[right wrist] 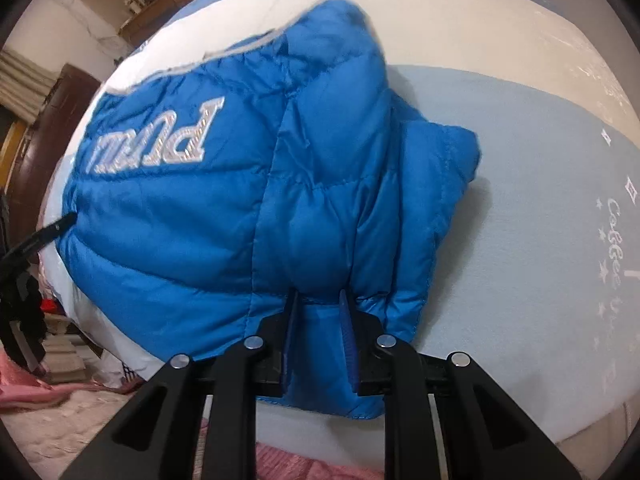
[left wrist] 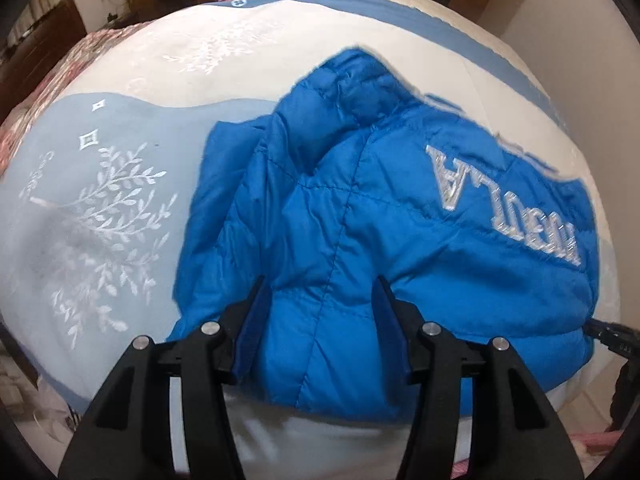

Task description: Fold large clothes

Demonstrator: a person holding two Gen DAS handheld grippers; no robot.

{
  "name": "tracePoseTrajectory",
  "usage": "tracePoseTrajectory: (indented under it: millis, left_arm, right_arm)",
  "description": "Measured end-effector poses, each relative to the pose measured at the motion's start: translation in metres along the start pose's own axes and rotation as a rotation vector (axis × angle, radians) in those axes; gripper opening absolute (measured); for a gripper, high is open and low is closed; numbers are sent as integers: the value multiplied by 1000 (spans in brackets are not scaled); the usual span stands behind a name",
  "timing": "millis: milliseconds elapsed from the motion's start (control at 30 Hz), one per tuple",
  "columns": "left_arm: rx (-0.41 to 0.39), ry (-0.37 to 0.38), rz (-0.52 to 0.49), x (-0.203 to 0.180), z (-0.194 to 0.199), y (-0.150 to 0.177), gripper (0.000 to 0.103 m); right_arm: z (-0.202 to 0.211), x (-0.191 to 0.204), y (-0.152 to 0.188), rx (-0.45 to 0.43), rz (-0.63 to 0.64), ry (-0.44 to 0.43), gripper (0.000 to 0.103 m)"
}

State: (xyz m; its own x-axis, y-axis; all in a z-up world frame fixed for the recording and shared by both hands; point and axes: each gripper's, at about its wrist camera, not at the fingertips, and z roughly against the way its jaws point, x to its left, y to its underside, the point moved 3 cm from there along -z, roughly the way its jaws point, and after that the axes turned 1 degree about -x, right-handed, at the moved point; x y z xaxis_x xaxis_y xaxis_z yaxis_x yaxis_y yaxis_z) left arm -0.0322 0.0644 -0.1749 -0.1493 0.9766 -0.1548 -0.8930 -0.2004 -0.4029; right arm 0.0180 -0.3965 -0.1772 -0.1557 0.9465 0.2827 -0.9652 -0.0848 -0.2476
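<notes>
A bright blue puffer jacket (left wrist: 400, 220) with silver stitched lettering lies bunched on a bed with a pale blue and white cover (left wrist: 100, 200). My left gripper (left wrist: 320, 284) points steeply down, its jaws set wide and pressed on a thick fold of the jacket's near edge. In the right wrist view the jacket (right wrist: 180, 220) fills the middle. My right gripper (right wrist: 320, 292) has its jaws narrow, pinching a fold at the hem beside a sleeve. At the left edge of that view, a black fingertip of the left gripper (right wrist: 48, 232) touches the jacket's side.
The bed cover (right wrist: 520, 160) stretches away on the right with leaf and star embroidery. A pink floral blanket (left wrist: 48, 80) lies at the far left of the bed. Dark wooden furniture (right wrist: 52, 128) stands beyond. Pink cloth (right wrist: 24, 392) lies on the floor below.
</notes>
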Motion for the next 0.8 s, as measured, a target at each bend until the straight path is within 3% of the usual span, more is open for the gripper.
tracePoseTrajectory:
  millis: [200,400,800]
  left_arm:
    - [-21,-96,44,19,41,8,63]
    - [-21,-175,57,28,62,16,70]
    - [-21,-146,134,52,60,33,70]
  right_arm:
    - [37,15,3,-56,52,-15,25]
    - [35,26,2,-42,84,-12,25]
    - [-14,23,-2,64,66,44,23]
